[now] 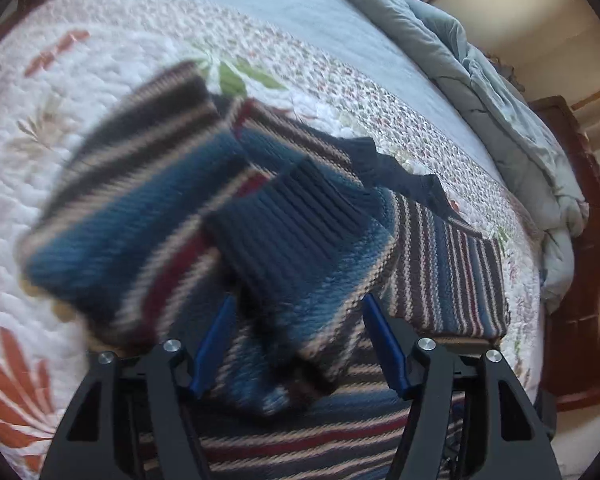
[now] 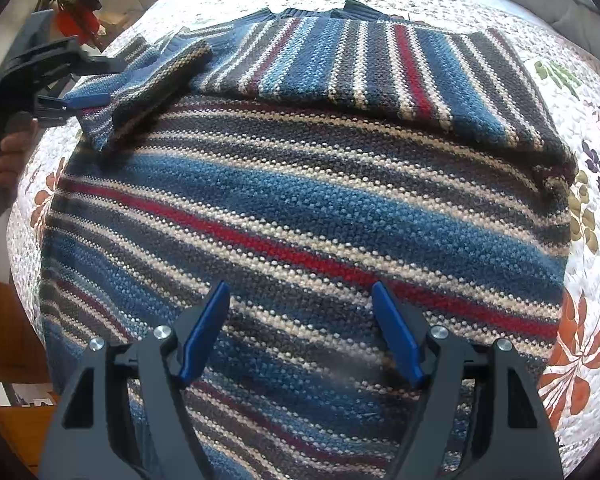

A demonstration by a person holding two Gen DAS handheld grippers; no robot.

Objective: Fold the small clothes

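Across the floral quilt [image 2: 592,240] of the bed lies the striped sweater [image 2: 300,208], its body spread flat and one sleeve [image 2: 440,76] already laid across the chest. By my reading the fold is about half done: the other sleeve [image 1: 228,216] is just being brought over, and the bottom-up fold remains. The left gripper [image 1: 296,340] has its jaws apart around that blurred sleeve, perhaps just letting go. The right gripper [image 2: 300,332] hovers over the hem, jaws apart and empty. No label or writing is readable.
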